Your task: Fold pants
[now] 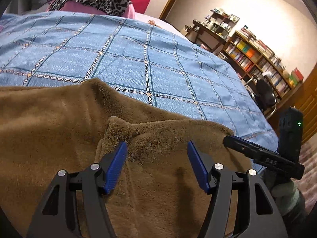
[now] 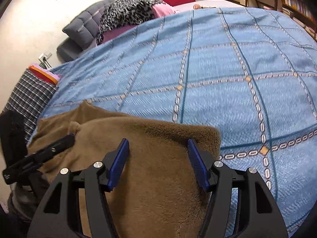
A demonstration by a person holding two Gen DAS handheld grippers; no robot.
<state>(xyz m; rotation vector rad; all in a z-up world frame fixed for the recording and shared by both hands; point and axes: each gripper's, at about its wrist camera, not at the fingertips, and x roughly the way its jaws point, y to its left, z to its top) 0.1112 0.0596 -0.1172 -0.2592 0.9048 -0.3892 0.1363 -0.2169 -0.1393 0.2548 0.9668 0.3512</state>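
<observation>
Brown fleece pants (image 1: 59, 123) lie on the blue checked bedspread (image 1: 138, 59), with a folded layer on top near the front edge. My left gripper (image 1: 157, 148) is open just above the fleece, its blue pads either side of a fold. My right gripper (image 2: 158, 146) is open over the right end of the pants (image 2: 158, 178), close to their corner. The right gripper shows at the right of the left wrist view (image 1: 257, 154), and the left gripper shows at the left of the right wrist view (image 2: 49, 148). Neither holds cloth.
Pillows and a leopard-print cloth (image 2: 128, 10) lie at the head of the bed. A checked cloth (image 2: 29, 95) lies at the bed's left side. Bookshelves (image 1: 257, 59), a desk and a chair (image 1: 265, 95) stand beyond the bed's right edge.
</observation>
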